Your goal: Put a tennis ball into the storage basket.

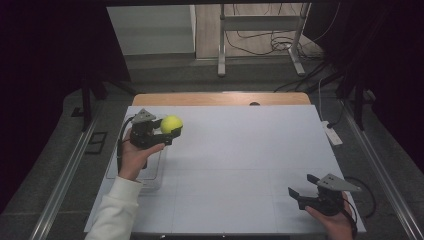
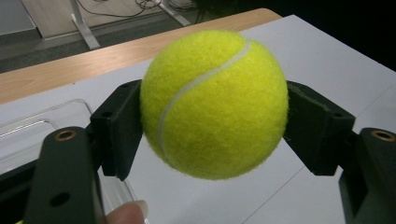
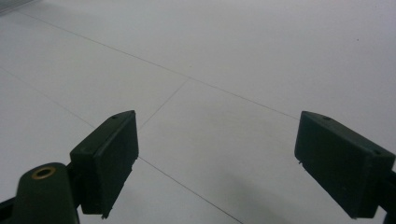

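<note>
Beside clear tray (image 1: 150, 172), left hand-held gripper (image 1: 172, 131) clamps tennis ball (image 1: 171, 124), right hand-held gripper (image 1: 302, 186) open, nothing btwn.

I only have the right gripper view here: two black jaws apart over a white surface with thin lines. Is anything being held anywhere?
Observer: Yes. The left gripper is shut on a yellow tennis ball, pads on both sides.
Operator: Is the ball resting on the table?
Observer: No, it is held clear above the white table.
Operator: Anything near it?
Observer: A clear plastic tray lies at the table's left edge, beside that hand.
Operator: And my gripper?
Observer: The right gripper sits open at the near right corner.
</note>
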`<state>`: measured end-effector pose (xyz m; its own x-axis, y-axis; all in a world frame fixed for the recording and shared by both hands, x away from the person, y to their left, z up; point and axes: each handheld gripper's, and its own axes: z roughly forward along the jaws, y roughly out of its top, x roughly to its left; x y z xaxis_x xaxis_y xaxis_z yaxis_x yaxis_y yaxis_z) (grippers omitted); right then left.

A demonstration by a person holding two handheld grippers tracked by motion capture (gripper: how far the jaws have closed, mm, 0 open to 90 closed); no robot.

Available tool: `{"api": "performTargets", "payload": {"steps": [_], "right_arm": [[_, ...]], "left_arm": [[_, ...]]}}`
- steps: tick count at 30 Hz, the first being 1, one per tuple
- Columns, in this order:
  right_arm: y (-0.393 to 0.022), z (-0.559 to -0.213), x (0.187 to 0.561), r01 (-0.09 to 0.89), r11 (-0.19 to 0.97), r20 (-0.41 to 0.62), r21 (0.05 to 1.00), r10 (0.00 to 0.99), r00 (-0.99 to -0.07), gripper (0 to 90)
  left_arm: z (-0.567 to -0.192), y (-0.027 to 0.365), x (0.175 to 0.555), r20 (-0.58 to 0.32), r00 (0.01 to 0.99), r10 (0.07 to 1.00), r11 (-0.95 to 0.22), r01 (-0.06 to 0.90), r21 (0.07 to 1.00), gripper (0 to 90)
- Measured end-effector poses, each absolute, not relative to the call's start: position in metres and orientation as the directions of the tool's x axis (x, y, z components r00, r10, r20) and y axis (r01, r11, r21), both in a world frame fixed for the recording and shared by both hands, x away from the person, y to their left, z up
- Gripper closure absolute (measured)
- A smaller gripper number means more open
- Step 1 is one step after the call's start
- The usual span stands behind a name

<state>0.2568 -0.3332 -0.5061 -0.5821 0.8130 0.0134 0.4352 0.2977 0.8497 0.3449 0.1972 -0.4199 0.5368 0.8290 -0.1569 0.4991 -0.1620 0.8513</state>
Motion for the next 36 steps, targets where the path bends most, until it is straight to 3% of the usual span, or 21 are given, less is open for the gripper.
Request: {"api": "performTargets", "payload": {"steps": [36], "right_arm": [[-0.327, -0.507, 0.263, 0.430, 0.308, 0.015, 0.849, 0.798, -0.602, 14.0]], "left_arm": [[-0.422, 0.246, 0.325, -0.178, 0.442, 0.879, -0.092, 0.523, 0.847, 26.9]]}}
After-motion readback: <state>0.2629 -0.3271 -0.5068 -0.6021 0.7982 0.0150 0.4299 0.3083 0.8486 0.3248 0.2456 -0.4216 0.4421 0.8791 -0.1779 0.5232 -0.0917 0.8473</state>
